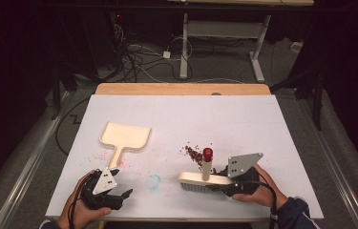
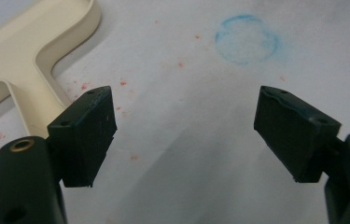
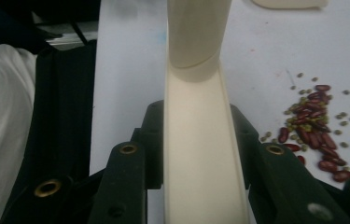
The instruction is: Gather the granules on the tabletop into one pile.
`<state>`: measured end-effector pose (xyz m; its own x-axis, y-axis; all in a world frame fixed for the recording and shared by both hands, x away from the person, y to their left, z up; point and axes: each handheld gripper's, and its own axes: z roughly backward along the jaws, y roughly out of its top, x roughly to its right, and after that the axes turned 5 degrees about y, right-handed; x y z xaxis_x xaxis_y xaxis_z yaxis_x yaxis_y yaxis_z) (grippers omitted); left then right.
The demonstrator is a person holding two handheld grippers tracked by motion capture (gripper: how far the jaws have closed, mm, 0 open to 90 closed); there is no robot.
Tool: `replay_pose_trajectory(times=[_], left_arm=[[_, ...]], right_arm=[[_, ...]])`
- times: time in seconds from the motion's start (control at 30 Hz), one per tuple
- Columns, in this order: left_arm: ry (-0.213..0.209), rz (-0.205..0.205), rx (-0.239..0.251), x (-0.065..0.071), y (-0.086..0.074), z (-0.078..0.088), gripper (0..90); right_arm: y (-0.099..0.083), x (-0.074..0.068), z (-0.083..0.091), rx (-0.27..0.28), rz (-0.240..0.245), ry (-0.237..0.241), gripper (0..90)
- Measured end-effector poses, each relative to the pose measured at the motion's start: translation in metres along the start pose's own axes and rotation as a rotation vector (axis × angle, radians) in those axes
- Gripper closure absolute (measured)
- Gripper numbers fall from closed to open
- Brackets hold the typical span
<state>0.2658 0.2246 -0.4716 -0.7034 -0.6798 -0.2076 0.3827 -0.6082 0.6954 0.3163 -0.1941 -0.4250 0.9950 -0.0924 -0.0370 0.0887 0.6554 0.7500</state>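
Brush (image 1: 200, 179) clamped by its cream back in the right hand-held gripper (image 1: 227, 182); left hand-held gripper (image 1: 119, 196) gapes wide, empty

The desk (image 1: 243, 119) is covered in white with a bare wooden strip along its far edge. A cream dustpan (image 1: 125, 137) lies flat just ahead of the left tongs (image 1: 118, 187), with red specks around its handle, and a faint blue ring (image 1: 153, 182) is marked between the two tongs. A small pile of red beans (image 1: 194, 153) with green ones scattered around it lies just beyond the right tongs (image 1: 222, 180), whose brush (image 1: 204, 178) rests bristles-down on the white surface.
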Motion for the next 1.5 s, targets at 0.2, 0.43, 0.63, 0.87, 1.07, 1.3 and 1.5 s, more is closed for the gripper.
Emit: replay_pose_trajectory(times=[0.2, 0.43, 0.63, 0.87, 1.07, 1.3, 1.5], left_arm=[[-0.005, -0.002, -0.007, 0.001, 0.0, -0.002, 20.1], [-0.006, -0.007, -0.019, 0.002, 0.001, -0.005, 20.1], [-0.017, -0.01, -0.021, 0.002, 0.0, -0.006, 20.1], [-0.018, -0.005, -0.017, 0.002, -0.001, -0.004, 20.1], [-0.015, -0.002, -0.017, 0.002, 0.0, -0.004, 20.1], [-0.014, -0.003, -0.017, 0.001, 0.0, -0.004, 20.1], [-0.016, -0.004, -0.018, 0.001, 0.0, -0.004, 20.1]], right_arm=[[-0.006, 0.023, -0.005, 0.033, 0.032, 0.019, 67.9], [-0.002, 0.057, -0.01, 0.037, 0.074, 0.037, 67.7], [0.004, 0.078, -0.019, 0.066, 0.06, 0.029, 67.7], [0.013, 0.08, -0.012, 0.12, 0.051, -0.012, 68.2], [0.014, 0.082, 0.01, 0.187, -0.039, -0.181, 68.1], [-0.004, 0.094, 0.025, 0.248, -0.193, -0.437, 68.3], [-0.025, 0.104, 0.016, 0.184, -0.268, -0.551, 68.3]])
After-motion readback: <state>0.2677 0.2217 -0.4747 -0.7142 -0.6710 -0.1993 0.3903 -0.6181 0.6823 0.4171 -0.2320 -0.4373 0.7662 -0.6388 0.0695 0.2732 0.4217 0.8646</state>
